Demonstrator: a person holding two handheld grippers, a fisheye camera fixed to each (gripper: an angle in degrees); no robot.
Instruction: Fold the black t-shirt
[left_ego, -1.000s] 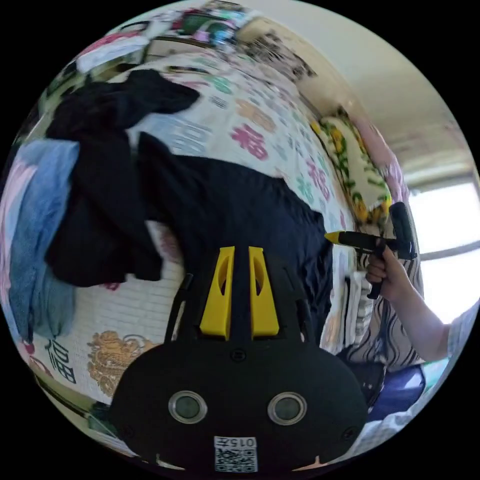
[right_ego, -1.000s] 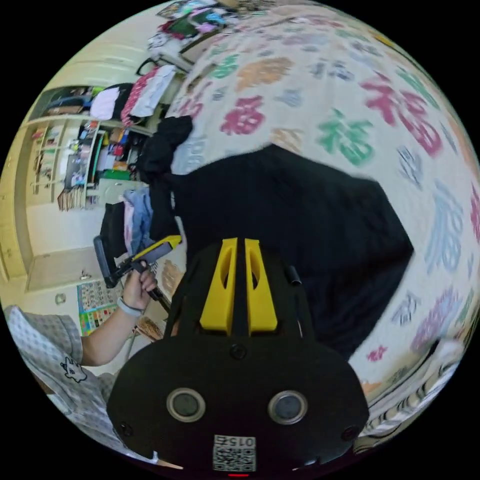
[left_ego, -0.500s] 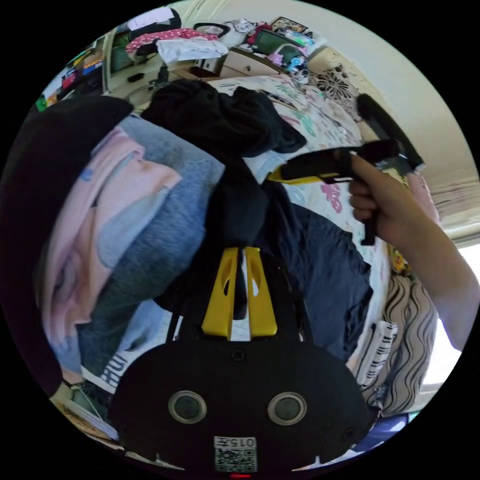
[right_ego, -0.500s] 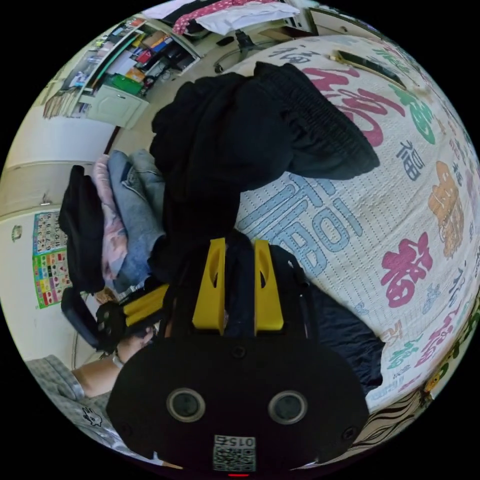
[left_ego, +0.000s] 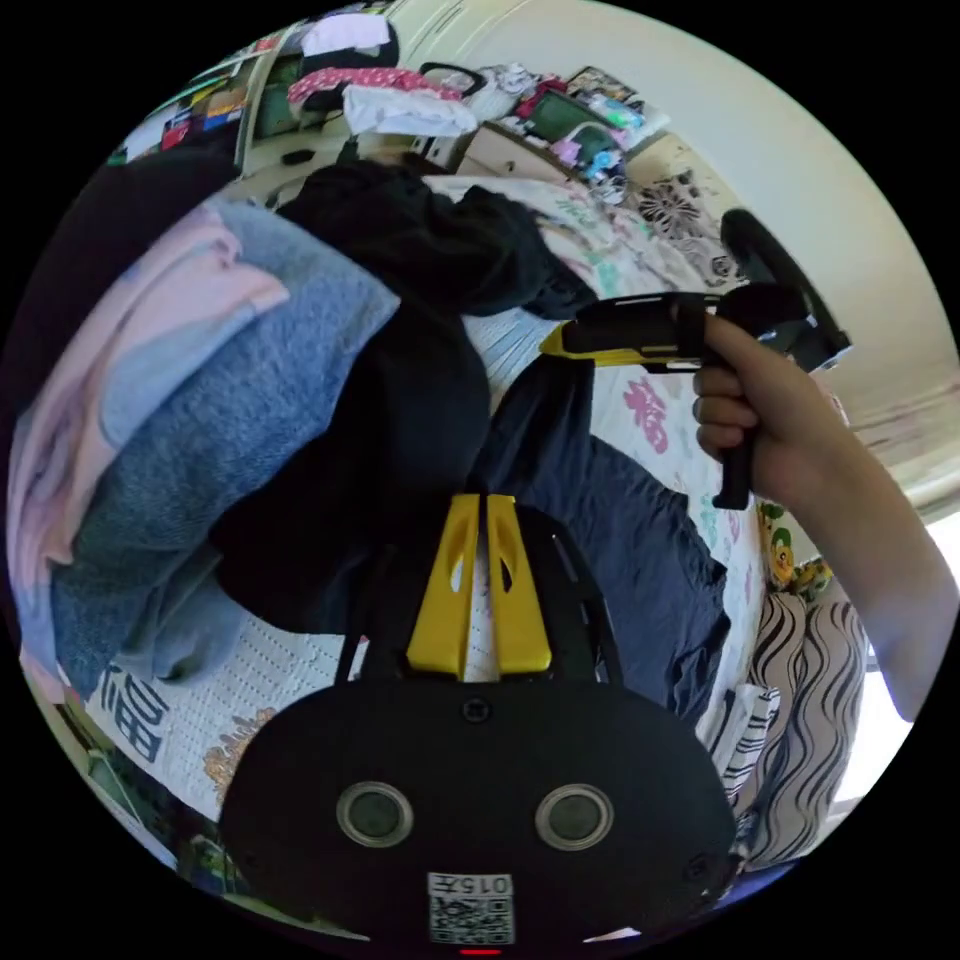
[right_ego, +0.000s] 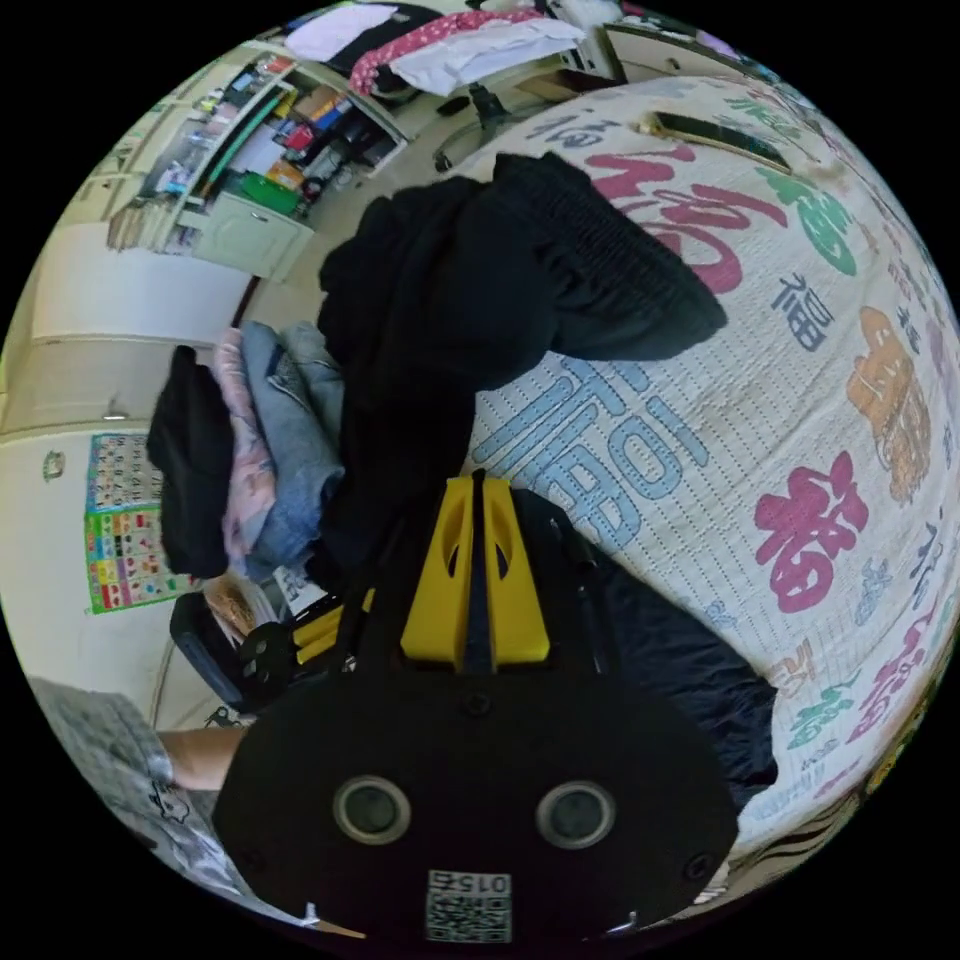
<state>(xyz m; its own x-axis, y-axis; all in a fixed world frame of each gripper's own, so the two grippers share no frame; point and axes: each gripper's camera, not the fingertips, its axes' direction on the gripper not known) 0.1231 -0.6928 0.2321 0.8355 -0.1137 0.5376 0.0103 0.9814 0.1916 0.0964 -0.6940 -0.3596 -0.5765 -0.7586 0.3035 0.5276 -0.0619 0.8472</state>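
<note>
Left gripper view: left hand-held gripper (left_ego: 482, 510) with jaws nearly together, a thin slit between them, gripping nothing visible, poised over the bedspread (left_ego: 270, 670) beside the black t-shirt (left_ego: 640, 540). Right hand-held gripper (left_ego: 556, 344) pinching a corner of that t-shirt, lifting it off the bedspread. Right gripper view: jaws clamped on dark cloth. Heap of black clothes (right_ego: 480, 280) further up the bedspread; jeans (right_ego: 290, 440) at its edge.

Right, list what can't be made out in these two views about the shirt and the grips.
- Left gripper: its black body hides whether the near-shut jaws pinch cloth.
- Right gripper: dark cloth sits between its jaws; the edge held is hidden.
- Black t-shirt: its outline merges with the dark clothes pile.
</note>
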